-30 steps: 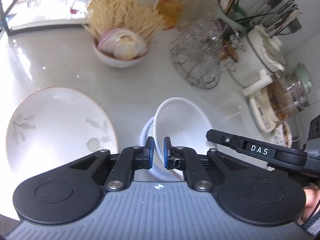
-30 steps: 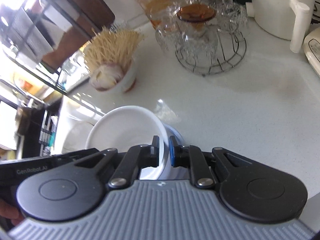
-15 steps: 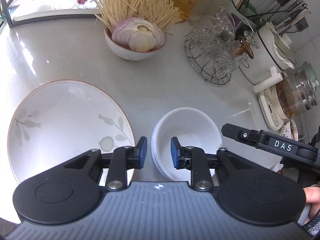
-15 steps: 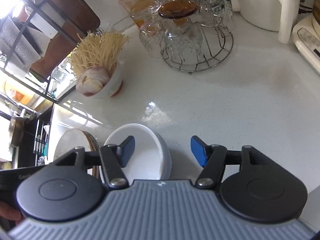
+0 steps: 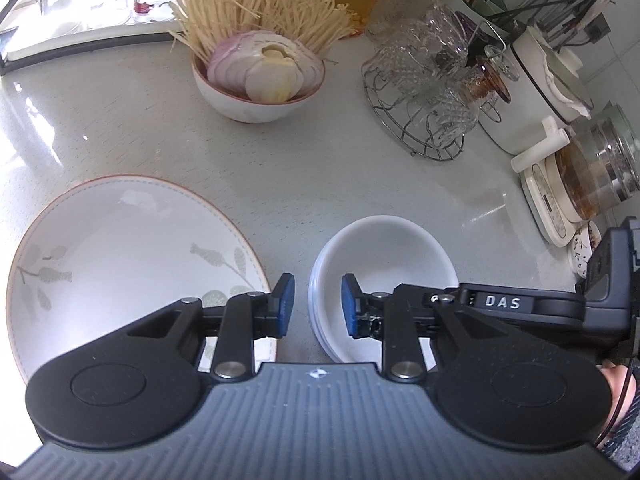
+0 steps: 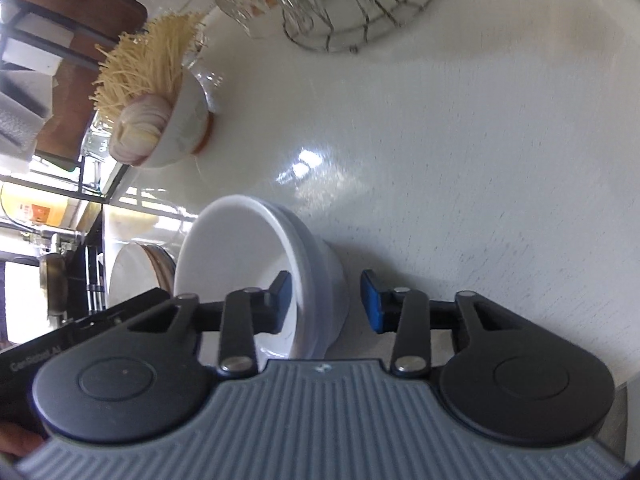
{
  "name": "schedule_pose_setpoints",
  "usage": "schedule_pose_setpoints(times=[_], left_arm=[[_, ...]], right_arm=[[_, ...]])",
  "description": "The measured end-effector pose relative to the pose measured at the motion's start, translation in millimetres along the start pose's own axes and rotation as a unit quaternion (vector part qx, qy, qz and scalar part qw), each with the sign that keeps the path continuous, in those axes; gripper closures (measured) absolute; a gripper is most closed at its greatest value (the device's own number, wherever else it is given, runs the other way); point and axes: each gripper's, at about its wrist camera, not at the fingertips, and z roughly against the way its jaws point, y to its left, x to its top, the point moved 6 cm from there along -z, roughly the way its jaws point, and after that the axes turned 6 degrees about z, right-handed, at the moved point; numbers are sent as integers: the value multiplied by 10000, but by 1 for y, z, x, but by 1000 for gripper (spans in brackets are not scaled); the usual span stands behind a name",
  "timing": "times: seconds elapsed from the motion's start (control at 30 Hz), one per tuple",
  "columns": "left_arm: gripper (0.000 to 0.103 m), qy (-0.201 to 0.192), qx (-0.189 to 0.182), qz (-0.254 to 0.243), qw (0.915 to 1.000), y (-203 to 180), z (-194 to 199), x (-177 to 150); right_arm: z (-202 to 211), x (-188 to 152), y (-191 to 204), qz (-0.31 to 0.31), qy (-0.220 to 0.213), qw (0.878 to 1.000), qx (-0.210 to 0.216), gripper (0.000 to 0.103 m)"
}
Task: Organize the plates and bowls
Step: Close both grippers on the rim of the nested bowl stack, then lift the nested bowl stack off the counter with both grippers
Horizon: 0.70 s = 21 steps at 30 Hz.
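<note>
Two grippers straddle opposite rims of the stacked white bowls on the grey counter. The left gripper has its fingers spread, one inside the near-left rim, one outside, not pressing. The right gripper has just been narrowing its fingers, yet they stand apart around the bowls' wall. A leaf-patterned plate lies just left of the bowls. Farther off sits a bowl of onion and noodles.
</note>
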Motion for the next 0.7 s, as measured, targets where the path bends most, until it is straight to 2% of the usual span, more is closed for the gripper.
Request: schedule_pose_setpoints(times=[0.03, 0.17, 0.23, 0.6, 0.7], left_arm=[[75, 14, 5, -33, 10000, -1, -1, 0], [74, 3, 67, -223, 9997, -9, -1, -1], [71, 1, 100, -282, 9996, -12, -2, 0], [70, 109, 138, -313, 9994, -20, -8, -4], [56, 167, 104, -291, 9994, -24, -12, -5]], right_arm=[[-1, -1, -2, -62, 15, 10000, 33, 68], [-2, -1, -3, -103, 72, 9999, 117, 71], [-3, -1, -1, -56, 104, 9999, 114, 74], [2, -3, -8, -38, 159, 9999, 53, 78], [6, -4, -13, -80, 137, 9999, -7, 78]])
